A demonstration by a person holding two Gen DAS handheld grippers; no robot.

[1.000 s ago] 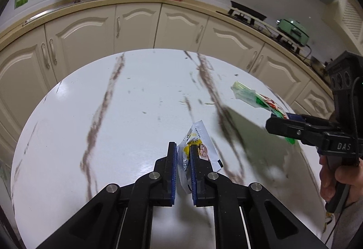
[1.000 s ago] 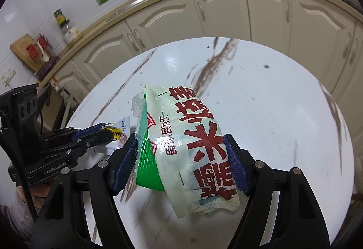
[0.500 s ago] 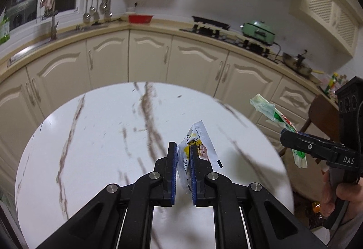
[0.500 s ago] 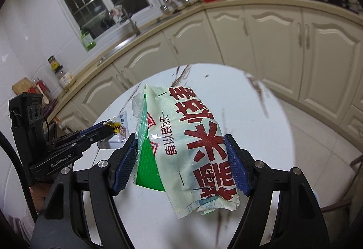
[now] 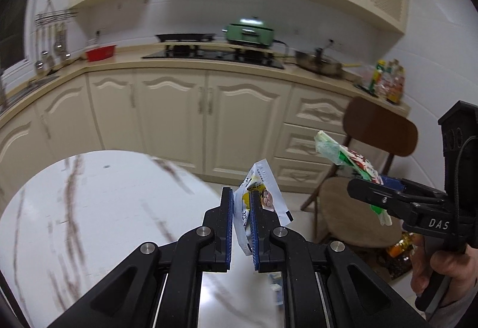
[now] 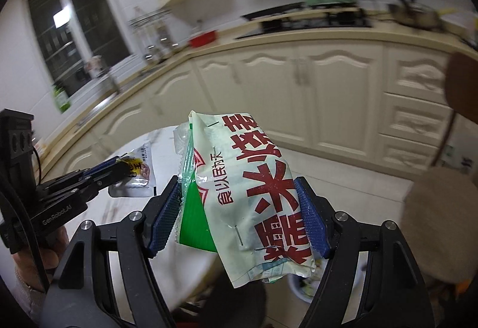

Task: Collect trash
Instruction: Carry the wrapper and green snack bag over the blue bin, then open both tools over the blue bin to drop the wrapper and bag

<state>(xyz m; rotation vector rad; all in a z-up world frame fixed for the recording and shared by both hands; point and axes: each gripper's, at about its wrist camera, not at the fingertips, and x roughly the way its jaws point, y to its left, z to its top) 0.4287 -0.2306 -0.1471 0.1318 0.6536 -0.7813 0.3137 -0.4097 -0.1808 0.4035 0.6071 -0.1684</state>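
Note:
My left gripper [image 5: 241, 202] is shut on a small white and yellow snack wrapper [image 5: 263, 193], held in the air past the round table's right edge. In the right wrist view that same wrapper [image 6: 137, 172] hangs from the left gripper [image 6: 119, 168] at the left. My right gripper [image 6: 239, 208] is shut on a large pale green bag with red characters [image 6: 254, 193], its blue pads pressing both sides. The left wrist view shows that bag [image 5: 346, 161] sticking out of the right gripper [image 5: 370, 187] above a chair.
The round marble table [image 5: 89, 208] lies low left. A brown chair [image 5: 379, 131] stands to the right, before cream cabinets [image 5: 209, 113]. A white bin holding trash [image 6: 301, 286] peeks out on the floor under the bag. A hand [image 5: 439, 271] holds the right gripper's handle.
Both grippers have swung to the right and risen, carrying their wrappers off the table's middle to beyond its right edge. The chair and floor have come into view. Both grips are unchanged.

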